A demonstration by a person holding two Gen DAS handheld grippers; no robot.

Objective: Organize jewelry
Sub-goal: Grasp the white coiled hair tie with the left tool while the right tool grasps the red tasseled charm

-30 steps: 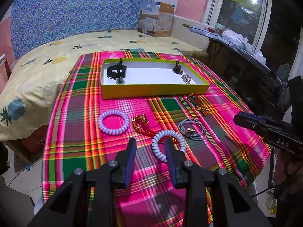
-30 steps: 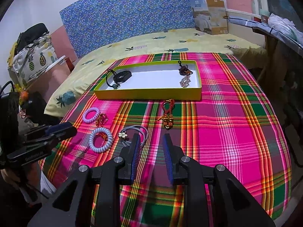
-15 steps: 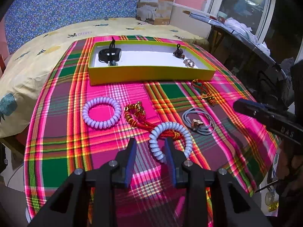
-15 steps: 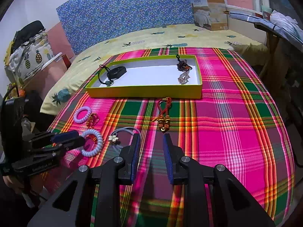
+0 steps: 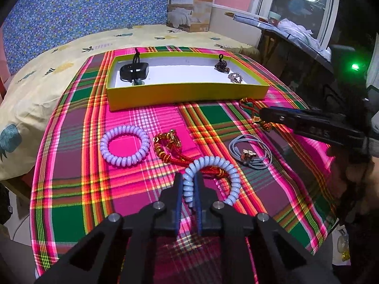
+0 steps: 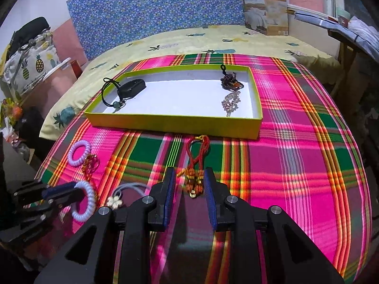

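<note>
Left tool (image 5: pixel 188 187) was clamped on the near coil of the lilac spiral bracelet (image 5: pixel 221 168), which lay on the plaid tabletop (image 5: pixel 78 189) at six o'clock from the yellow tray (image 5: pixel 187 92). Right tool (image 6: pixel 188 184) stood wide open around the red tasselled cord (image 6: pixel 195 163), not yet gripping. The pick-up step seemed in hand; next the bracelet would need lifting clear of the red braid (image 5: pixel 170 149) under it and carrying toward twelve o'clock into the tray.
</note>
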